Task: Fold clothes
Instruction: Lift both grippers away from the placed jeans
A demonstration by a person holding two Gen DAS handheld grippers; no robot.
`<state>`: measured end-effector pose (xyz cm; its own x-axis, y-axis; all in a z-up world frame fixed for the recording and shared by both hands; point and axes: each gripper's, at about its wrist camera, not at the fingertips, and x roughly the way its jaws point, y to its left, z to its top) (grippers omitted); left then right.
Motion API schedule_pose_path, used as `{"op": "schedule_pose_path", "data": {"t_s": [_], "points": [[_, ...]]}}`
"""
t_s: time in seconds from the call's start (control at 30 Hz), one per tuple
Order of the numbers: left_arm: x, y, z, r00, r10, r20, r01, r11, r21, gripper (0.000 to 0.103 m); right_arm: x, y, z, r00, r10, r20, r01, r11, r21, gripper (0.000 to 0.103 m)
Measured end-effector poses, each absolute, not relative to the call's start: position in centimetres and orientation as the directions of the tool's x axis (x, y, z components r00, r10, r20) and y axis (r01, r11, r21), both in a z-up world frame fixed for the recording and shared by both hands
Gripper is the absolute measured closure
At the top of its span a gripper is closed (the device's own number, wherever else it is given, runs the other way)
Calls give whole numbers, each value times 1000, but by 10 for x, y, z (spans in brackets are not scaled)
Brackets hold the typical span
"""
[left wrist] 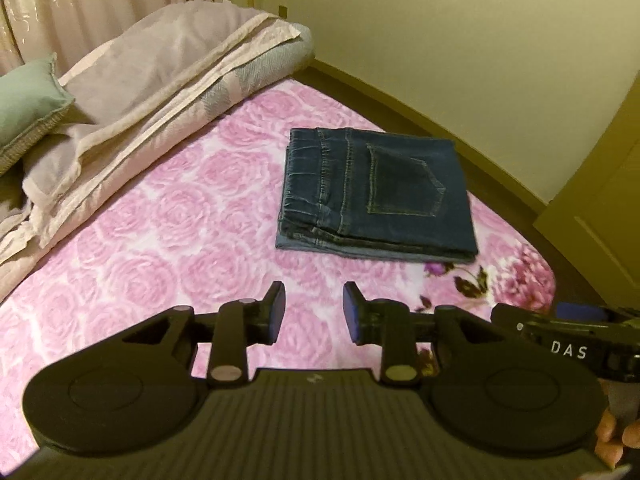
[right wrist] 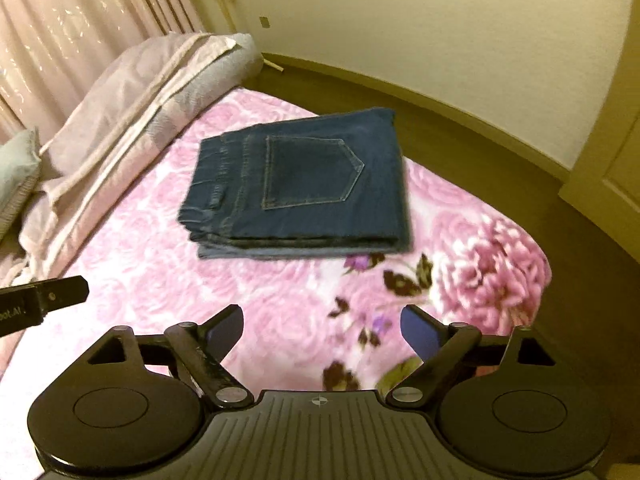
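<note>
Stitched matt denim jeans (left wrist: pixel 384 196) on a plush, fuzzy blanket (left wrist: pixel 180 232).

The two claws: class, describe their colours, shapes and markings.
Both the left claw and right claw are matte black, with round side discs, a ribbed centre plate, silver pivot pins and blue pads. White letters "DAS" mark the right claw's side.

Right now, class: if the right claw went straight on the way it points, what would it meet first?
Probably the pink floral blanket, just short of the folded jeans; the right claw is open, and depth is unclear.
</note>
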<state>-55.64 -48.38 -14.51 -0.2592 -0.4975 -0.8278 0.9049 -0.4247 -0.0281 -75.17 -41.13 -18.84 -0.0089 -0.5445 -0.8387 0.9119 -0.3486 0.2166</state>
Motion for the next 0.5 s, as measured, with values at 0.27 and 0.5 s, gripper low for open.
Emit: {"op": "schedule_pose_path", "data": {"t_s": [0.27, 0.5], "points": [[-535, -432, -100, -266, -557, -787, 889, -457, 23, 70, -720, -362, -134, -55, -600, -798, 917, -346, 198, 3], [-512, -395, -84, -267, -577, -772, 887, -459, 37, 58, -694, -328, -110, -55, -617, -785, 924, -330, 195, 2]]}}
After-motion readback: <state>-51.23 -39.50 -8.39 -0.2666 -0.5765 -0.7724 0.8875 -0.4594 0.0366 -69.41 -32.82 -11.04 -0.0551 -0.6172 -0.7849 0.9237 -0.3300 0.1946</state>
